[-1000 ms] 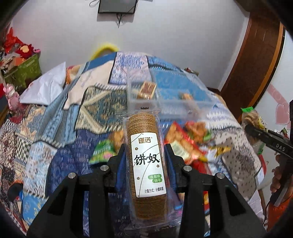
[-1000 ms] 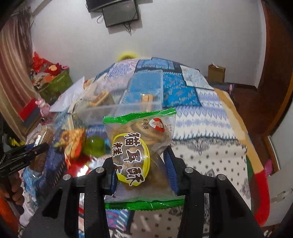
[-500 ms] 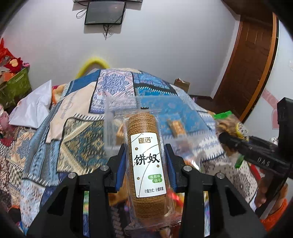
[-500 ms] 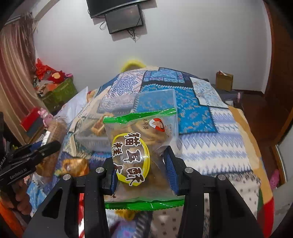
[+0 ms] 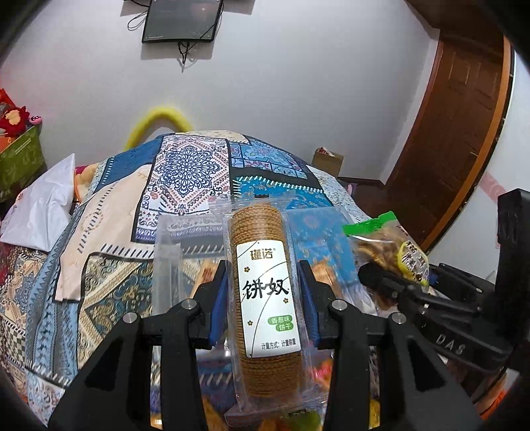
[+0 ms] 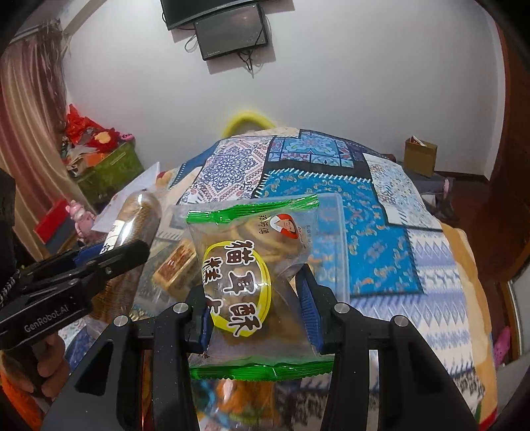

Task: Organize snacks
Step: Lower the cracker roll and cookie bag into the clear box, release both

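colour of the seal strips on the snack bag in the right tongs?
Green, top and bottom, on the snack bag; clearest in the right wrist view.

I hold a clear sleeve of stacked round brown biscuits (image 5: 266, 298), white label facing me, upright above the clear plastic bin (image 6: 331, 245) on the bed. Beside it I hold a green-edged transparent bag of fried crisps (image 6: 255, 281), yellow-ringed label facing me, also over the bin.

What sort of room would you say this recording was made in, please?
Most likely a home bedroom. A bed under a patchwork quilt fills the view, a small screen hangs on the white wall, and a wooden door stands at the right; a green crate of toys sits beside the bed.
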### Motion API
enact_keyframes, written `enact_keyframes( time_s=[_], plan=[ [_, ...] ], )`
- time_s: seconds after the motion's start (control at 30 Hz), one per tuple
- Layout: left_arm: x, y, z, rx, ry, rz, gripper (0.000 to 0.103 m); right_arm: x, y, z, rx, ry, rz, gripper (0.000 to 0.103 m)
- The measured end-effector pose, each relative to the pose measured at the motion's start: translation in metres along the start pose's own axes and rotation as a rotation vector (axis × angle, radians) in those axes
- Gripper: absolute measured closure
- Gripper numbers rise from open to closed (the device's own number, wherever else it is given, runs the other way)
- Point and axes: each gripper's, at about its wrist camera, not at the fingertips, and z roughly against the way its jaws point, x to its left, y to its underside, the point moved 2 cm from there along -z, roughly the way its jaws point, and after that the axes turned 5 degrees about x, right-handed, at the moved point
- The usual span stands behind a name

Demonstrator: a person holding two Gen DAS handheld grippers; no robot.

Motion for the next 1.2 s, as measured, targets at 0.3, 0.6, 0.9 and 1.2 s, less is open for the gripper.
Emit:
enact_keyframes(
  time_s=[0.3,0.6,0.9,1.2],
  plan=[
    [-0.004,-0.015,-0.053,0.068,-0.038,-0.009,0.064,-0.006,-0.007,-0.039,0.08,0.038,-0.002,0.063],
    [0.002,-0.007,-0.083,0.151,-0.043,-0.005,0.064,-0.008,0.003,-0.062,0.158,0.038,-0.004,0.063],
    [0.001,-0.007,-0.07,0.147,-0.052,-0.018,0.049,-0.007,0.001,-0.061,0.179,0.048,-0.015,0.053],
    [0.004,-0.008,-0.012,0.073,-0.053,-0.023,0.046,0.005,-0.002,-0.01,0.089,0.06,0.017,0.044]
  ],
)
